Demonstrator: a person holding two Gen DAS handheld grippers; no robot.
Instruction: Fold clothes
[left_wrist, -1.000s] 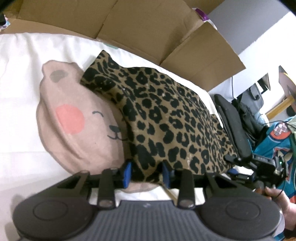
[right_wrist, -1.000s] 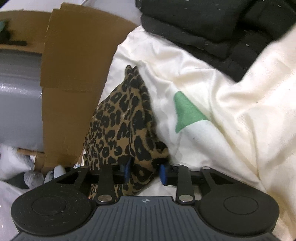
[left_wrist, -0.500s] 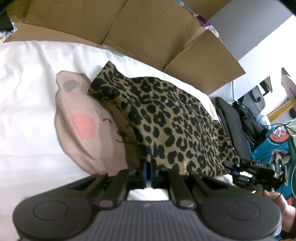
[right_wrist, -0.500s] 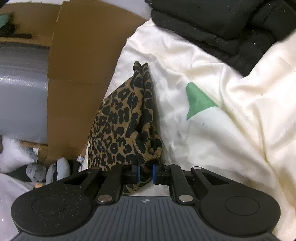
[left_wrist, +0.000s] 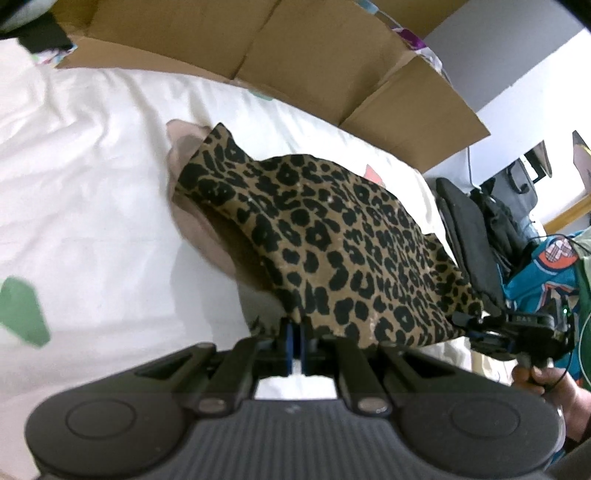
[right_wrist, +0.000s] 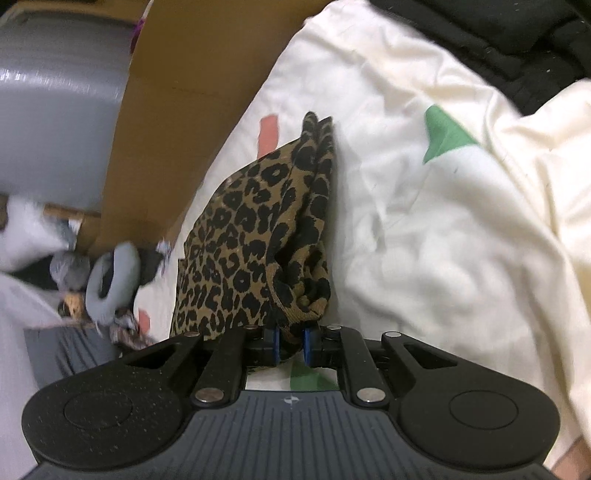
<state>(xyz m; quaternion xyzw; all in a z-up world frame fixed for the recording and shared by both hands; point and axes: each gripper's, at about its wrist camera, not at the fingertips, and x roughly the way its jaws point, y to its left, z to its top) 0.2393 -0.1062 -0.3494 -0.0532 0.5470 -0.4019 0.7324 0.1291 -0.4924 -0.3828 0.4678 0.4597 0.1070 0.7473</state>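
Left gripper (left_wrist: 294, 345): blue pads nearly pressed together, pinching near corner of leopard-print garment (left_wrist: 332, 240). Right gripper (right_wrist: 290, 345): blue pads a little apart, bunched fabric hem clamped between. Same right gripper seen from left wrist view (left_wrist: 480, 334), at far corner of cloth, held by a hand (left_wrist: 546, 384).

White sheet (left_wrist: 92, 221): soft, wrinkled, smooth sheen, green shape printed (right_wrist: 447, 138). Cardboard (left_wrist: 295, 48): brown, flat creased panels, standing behind sheet. Black clothing (right_wrist: 517, 40): thick, fuzzy, heaped at top edge of right wrist view. Leopard-print garment: thin knit, tan with black blotches, lifted off sheet, stretched between both grippers, doubled layers coming to a point at far end. Pink cushion (left_wrist: 207, 236): rounded, matte, lying on sheet, mostly hidden beneath garment.
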